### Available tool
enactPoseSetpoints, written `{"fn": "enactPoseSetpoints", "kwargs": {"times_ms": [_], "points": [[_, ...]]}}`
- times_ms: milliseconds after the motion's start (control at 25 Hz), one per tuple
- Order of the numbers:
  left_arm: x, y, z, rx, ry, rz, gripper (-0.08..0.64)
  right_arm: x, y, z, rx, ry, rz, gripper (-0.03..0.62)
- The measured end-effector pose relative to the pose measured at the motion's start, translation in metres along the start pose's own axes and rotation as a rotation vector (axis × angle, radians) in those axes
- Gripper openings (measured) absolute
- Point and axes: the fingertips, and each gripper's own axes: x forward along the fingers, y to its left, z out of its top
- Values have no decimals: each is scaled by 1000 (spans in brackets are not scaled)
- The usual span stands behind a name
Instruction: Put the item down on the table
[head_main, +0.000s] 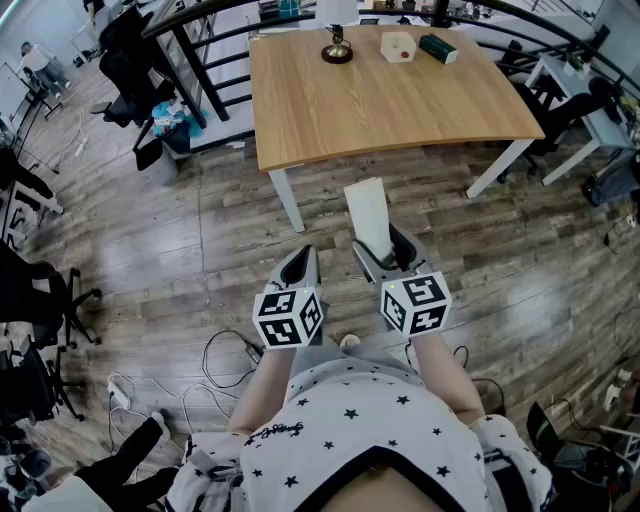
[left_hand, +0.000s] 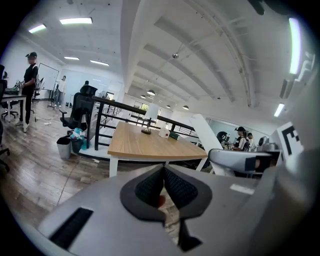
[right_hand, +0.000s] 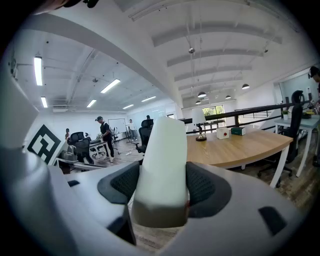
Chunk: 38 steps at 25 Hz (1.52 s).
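Note:
A white oblong item sticks up from my right gripper, whose pads press on both of its sides. In the right gripper view the item fills the gap between the jaws of the right gripper. My left gripper is beside it, to the left, with its jaws shut and nothing between them; its pads meet in the left gripper view. Both grippers hang above the wooden floor, short of the near edge of the light wooden table. From the left gripper the held item shows at the right.
At the far end of the table stand a lamp base, a small white box and a dark green box. Office chairs and a black railing flank the table. Cables lie on the floor near my feet.

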Motion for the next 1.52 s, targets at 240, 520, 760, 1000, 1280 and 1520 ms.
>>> {"fn": "enactPoseSetpoints", "kwargs": {"times_ms": [240, 520, 760, 1000, 1280, 1520], "points": [[-31, -15, -15, -10, -19, 5, 12, -34, 17, -10, -13, -7, 6, 287], [-41, -19, -18, -7, -26, 4, 12, -42, 19, -11, -14, -15, 5, 287], [-38, -22, -15, -10, -34, 2, 12, -43, 16, -8, -8, -19, 0, 287], [-34, -22, -14, -26, -37, 26, 12, -38, 10, -7, -6, -13, 14, 287], [-27, -7, -13, -63, -34, 74, 12, -18, 7, -4, -11, -4, 47, 287], [2, 9, 4, -66, -44, 73, 12, 12, -3, 4, -1, -9, 53, 287]]}}
